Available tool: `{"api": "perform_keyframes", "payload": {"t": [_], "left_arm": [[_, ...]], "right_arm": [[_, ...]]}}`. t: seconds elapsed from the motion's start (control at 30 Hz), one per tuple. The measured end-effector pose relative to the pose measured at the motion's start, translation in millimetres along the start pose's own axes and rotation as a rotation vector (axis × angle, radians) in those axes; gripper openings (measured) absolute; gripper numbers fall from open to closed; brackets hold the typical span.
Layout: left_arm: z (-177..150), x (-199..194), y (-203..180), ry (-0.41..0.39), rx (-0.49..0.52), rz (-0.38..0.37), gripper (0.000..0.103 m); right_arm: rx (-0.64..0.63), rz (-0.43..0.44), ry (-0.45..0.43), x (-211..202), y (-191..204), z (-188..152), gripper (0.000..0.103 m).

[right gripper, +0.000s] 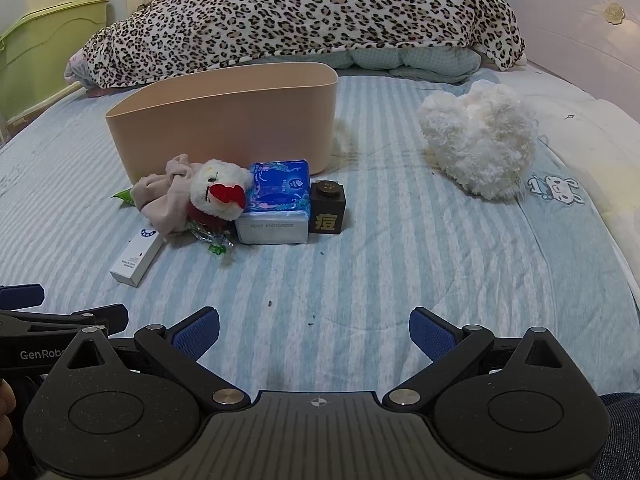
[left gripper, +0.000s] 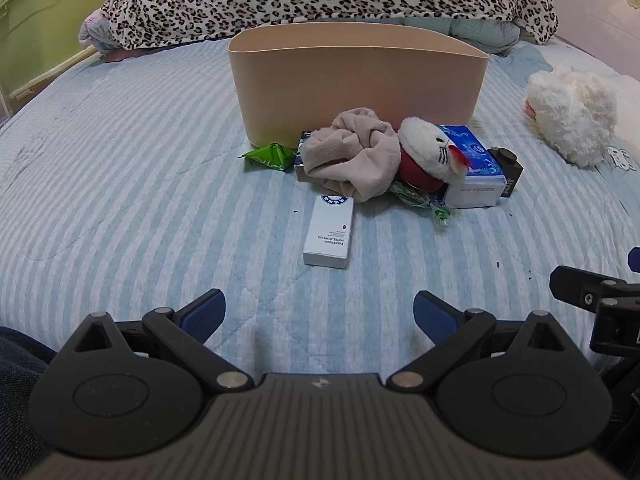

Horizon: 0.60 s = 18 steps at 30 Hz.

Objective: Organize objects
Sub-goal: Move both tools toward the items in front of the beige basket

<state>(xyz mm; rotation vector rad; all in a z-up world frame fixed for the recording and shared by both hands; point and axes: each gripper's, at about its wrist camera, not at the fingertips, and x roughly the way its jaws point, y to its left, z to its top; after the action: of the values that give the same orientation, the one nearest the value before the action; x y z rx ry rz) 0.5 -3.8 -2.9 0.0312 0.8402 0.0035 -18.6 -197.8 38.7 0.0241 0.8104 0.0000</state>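
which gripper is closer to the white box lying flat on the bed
Left. The white box lies straight ahead of the open left gripper; from the open right gripper it sits further off, ahead and to the left.

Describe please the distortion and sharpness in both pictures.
Left wrist view: the striped bedsheet bows with fisheye curvature, corners darken, the white box is sharp. Right wrist view: same bending, soft even light, the black block reads clearly.

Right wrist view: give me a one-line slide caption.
Open right gripper hovers over striped bedding, facing a beige bin fronted by a plush toy, tissue pack and white box.
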Motion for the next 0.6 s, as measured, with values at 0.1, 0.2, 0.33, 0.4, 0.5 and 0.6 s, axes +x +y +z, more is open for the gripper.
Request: {"api": "perform_keyframes", "payload": {"t": [0.1,0.2,0.33,0.4,0.5,0.6], "left_arm": [[-0.1,0.0,0.0,0.000,-0.001,0.000,0.100],[0.0,-0.1,0.0,0.000,-0.002,-0.001,0.100],[2.4,-2.8,-2.2,0.000,-0.003,-0.013,0.100],[4.5,-4.7,-4.0,-0.005,0.002,-0.016,0.100],[5.5,-4.6,-4.6,-0.002,0.002,-0.017,0.100],[7.5,-5.0,-3.6,0.013,-0.005,-0.013,0.100]], "right_arm": [[0.000,-0.001,0.000,0.2,0.2,-0.4,0.103],[0.001,-0.001,0.000,0.5,0.2,-0.6,0.103],[-0.002,0.000,0.003,1.2,1.1,-1.2,0.103],[-0.004,0.003,0.007,1.1,1.5,-0.7,0.103],[-0.006,0.001,0.005,0.5,2.1,0.7,0.103],[0.003,0.008,0.011,0.1,0.5,1.6,0.103]]}}
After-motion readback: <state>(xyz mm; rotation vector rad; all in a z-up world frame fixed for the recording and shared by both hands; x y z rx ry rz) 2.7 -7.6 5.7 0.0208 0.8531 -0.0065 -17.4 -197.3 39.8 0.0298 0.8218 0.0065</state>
